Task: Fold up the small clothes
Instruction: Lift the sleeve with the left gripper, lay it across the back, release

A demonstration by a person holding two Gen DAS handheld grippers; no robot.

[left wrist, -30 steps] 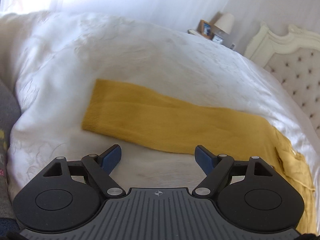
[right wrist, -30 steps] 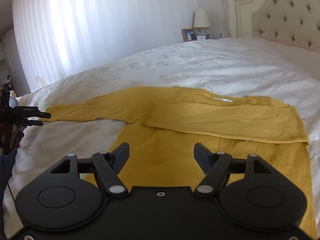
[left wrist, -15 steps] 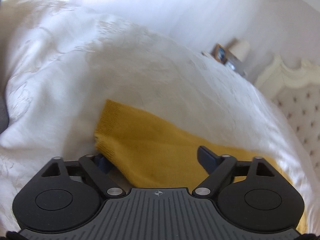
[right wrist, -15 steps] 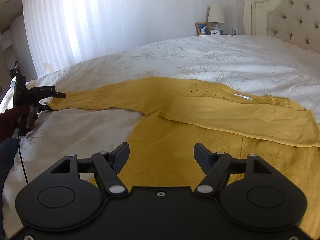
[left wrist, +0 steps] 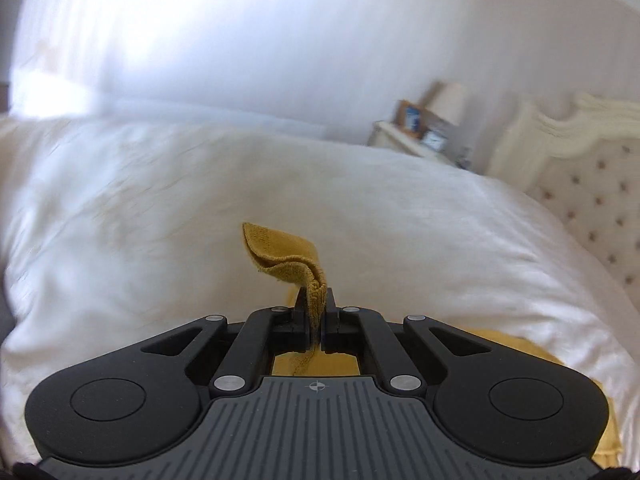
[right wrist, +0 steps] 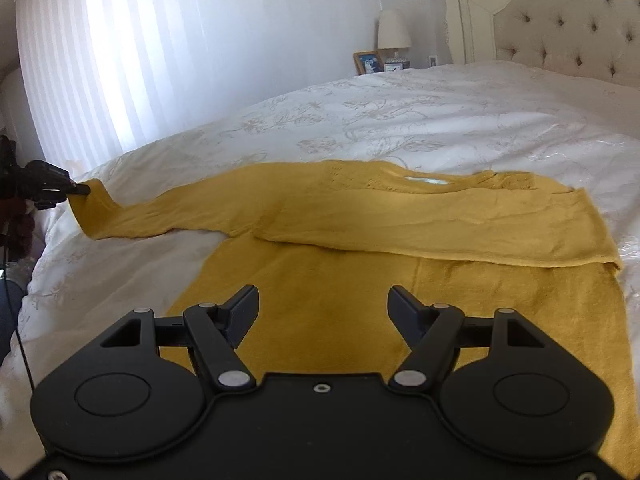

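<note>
One big white bed [right wrist: 460, 120] with an embroidered cover carries a mustard knit sweater [right wrist: 320, 300], soft and fuzzy, lying flat near the foot edge. Its right sleeve is already folded across the chest. Left tongs [left wrist: 316, 308] are clamped on the other sleeve's ribbed cuff [left wrist: 280, 252], lifting it; I'd guess it gets carried across next. Right tongs [right wrist: 322, 312] hover apart over the hem.

One yellow sweater [right wrist: 360, 304], two tongs [left wrist: 316, 304] [right wrist: 322, 312], one bed [right wrist: 440, 120], one lamp [right wrist: 394, 30], one picture frame [right wrist: 368, 62]
</note>
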